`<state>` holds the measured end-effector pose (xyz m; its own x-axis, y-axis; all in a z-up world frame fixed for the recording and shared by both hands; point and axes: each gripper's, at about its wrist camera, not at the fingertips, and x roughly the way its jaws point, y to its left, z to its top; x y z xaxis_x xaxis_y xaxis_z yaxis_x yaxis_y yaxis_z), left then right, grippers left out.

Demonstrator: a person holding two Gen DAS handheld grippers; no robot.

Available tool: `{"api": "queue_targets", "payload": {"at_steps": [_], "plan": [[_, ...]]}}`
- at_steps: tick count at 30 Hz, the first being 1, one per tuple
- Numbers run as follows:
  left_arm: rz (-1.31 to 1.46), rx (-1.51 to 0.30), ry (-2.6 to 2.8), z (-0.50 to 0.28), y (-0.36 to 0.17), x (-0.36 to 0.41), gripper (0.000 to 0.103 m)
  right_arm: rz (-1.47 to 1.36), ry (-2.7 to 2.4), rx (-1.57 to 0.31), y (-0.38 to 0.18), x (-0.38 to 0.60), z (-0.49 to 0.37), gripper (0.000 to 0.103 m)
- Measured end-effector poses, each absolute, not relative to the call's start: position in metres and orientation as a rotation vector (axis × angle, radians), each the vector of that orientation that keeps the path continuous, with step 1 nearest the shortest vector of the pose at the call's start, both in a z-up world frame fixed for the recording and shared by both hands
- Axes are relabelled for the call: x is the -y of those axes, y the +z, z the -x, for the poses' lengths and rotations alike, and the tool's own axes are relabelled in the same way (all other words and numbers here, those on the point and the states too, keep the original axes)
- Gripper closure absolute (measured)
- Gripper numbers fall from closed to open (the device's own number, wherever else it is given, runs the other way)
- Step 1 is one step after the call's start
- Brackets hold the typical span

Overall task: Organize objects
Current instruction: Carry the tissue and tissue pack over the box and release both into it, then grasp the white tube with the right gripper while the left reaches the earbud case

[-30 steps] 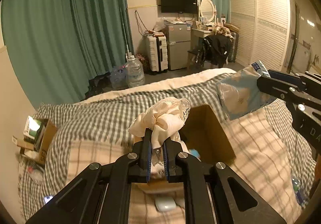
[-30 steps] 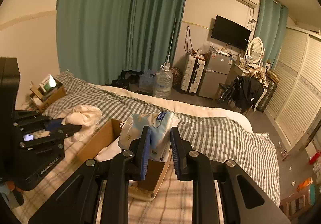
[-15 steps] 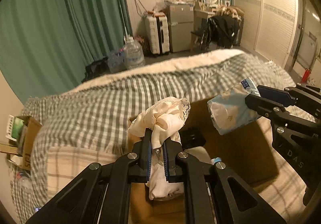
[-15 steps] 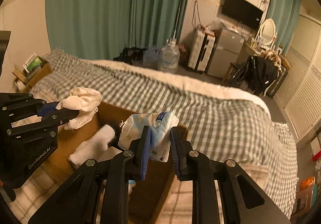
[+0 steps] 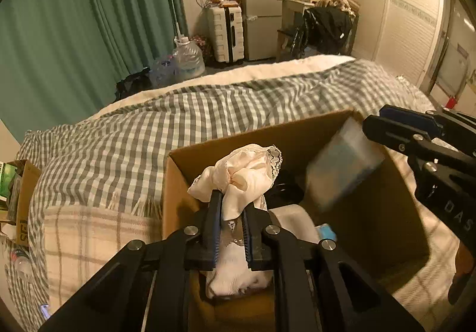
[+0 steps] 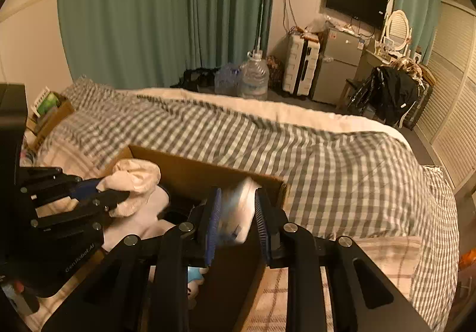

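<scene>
An open cardboard box (image 5: 297, 129) (image 6: 190, 165) sits on the bed. My left gripper (image 5: 230, 207) is shut on a cream lace-edged cloth (image 5: 244, 171), held over the box's left part; it also shows in the right wrist view (image 6: 134, 180). My right gripper (image 6: 236, 207) has its jaws apart, and a blue-white tissue pack (image 6: 238, 213) sits blurred between them. In the left wrist view the pack (image 5: 342, 168) is blurred, below the right fingers (image 5: 395, 129), inside the box. White cloth and small items lie in the box.
The bed has a grey checked duvet (image 6: 312, 147) and a plaid sheet (image 5: 89, 236). A small cardboard box of items (image 5: 17, 183) sits at the bed's left. Water jugs (image 6: 253, 76), a suitcase, a fridge and a chair with clothes stand beyond.
Both grippers have come down over the box. The right jaws have opened wider, and the tissue pack is now blurred and lower, inside the box. The left gripper still holds the cloth.
</scene>
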<state>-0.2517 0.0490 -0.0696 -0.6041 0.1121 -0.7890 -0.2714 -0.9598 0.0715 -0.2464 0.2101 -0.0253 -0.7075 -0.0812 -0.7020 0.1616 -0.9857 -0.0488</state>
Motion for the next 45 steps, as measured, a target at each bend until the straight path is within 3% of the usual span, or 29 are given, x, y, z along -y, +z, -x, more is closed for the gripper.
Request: {"api": "queue_targets", "payload": {"at_steps": [2, 4, 5, 17, 25, 33, 45], "plan": [[1.256, -0.273, 2.638, 0.248, -0.058, -0.05, 0.069, -1.1, -2.804, -0.156, -0.009, -0.211, 0.236, 0.066], [1.228, -0.287, 2.673, 0.236, -0.041, -0.048, 0.029, -1.068, -2.819, -0.155, 0.007, -0.21, 0.224, 0.064], [1.189, -0.285, 2.701, 0.227, -0.03, -0.047, 0.026, -1.046, -2.832, -0.164, 0.019, -0.211, 0.214, 0.064], [0.988, -0.25, 2.789, 0.125, 0.067, -0.018, 0.025, -0.849, -2.913, -0.218, 0.112, -0.206, 0.094, 0.059], [0.942, -0.225, 2.858, 0.073, 0.068, 0.009, 0.024, -0.811, -2.926, -0.267, 0.12, -0.195, 0.042, 0.059], [1.04, -0.083, 2.899, 0.055, 0.013, 0.034, 0.024, -0.876, -2.896, -0.311, 0.077, -0.18, 0.035, 0.059], [1.159, -0.135, 2.926, 0.062, -0.058, 0.035, 0.024, -1.1, -2.758, -0.384, -0.044, -0.14, 0.059, 0.059]]}}
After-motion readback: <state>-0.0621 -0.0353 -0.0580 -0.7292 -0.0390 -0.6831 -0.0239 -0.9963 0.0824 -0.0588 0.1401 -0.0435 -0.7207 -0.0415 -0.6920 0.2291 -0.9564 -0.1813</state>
